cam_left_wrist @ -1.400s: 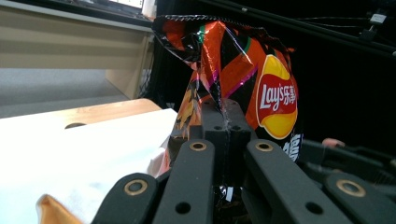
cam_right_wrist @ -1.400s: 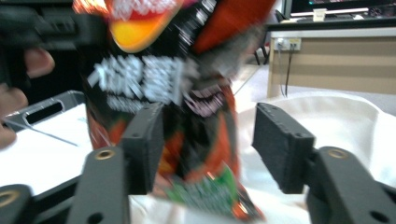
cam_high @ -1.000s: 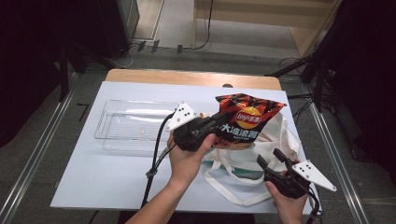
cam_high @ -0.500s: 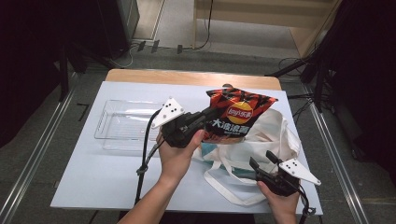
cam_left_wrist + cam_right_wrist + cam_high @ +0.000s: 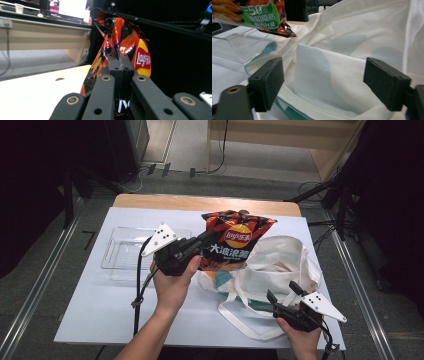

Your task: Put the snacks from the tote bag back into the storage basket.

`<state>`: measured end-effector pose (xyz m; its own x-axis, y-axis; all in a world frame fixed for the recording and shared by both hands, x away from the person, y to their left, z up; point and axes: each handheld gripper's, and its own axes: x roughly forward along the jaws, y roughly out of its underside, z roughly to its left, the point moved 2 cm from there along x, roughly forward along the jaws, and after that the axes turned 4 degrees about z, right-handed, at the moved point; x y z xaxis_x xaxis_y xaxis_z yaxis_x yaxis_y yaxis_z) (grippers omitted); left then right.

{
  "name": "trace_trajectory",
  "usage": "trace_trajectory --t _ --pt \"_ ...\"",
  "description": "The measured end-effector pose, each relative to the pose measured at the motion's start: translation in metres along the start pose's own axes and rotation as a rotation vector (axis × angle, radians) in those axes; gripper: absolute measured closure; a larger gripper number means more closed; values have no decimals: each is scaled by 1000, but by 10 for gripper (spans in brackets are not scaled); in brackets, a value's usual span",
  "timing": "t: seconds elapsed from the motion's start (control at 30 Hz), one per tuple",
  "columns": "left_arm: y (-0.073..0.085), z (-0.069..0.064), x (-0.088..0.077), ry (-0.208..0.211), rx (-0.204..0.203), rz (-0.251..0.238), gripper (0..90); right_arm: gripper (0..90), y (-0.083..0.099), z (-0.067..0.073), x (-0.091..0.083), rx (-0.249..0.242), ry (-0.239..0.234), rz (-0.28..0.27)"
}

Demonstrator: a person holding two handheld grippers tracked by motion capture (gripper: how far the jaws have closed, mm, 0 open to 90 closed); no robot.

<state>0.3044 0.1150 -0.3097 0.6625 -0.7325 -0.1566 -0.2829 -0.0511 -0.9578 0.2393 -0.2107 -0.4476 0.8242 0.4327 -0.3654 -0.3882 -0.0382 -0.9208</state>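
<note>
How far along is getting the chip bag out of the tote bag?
Done: the Lay's chip bag is out, above the white tote bag. In hand: the left gripper is shut on it; the right gripper, jaws just opened, is at the tote. Left: probably setting it in the clear tray.

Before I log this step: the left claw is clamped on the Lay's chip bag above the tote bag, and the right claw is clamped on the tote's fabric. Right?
Not quite. The right claw is open, its pads clear of the white tote bag, as the right gripper view shows. The left claw is clamped on the Lay's chip bag.
</note>
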Motion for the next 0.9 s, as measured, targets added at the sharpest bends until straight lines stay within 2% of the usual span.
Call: trace_trajectory --t 0.17,0.33,0.5,0.7,0.9 --pt "-2 11 -10 -30 1 -13 900 148 0 5 0 -14 -27 -1" --pt "-4 18 -18 -53 11 -19 900 149 2 5 0 -11 -25 5" --pt "-7 26 -24 -58 -8 -34 900 150 3 4 -1 -7 -19 3" --pt "-10 33 -32 -89 5 -42 900 150 3 5 -1 -13 -22 1" --pt "-12 44 -41 -110 -8 -55 900 152 4 6 1 -10 -24 10"
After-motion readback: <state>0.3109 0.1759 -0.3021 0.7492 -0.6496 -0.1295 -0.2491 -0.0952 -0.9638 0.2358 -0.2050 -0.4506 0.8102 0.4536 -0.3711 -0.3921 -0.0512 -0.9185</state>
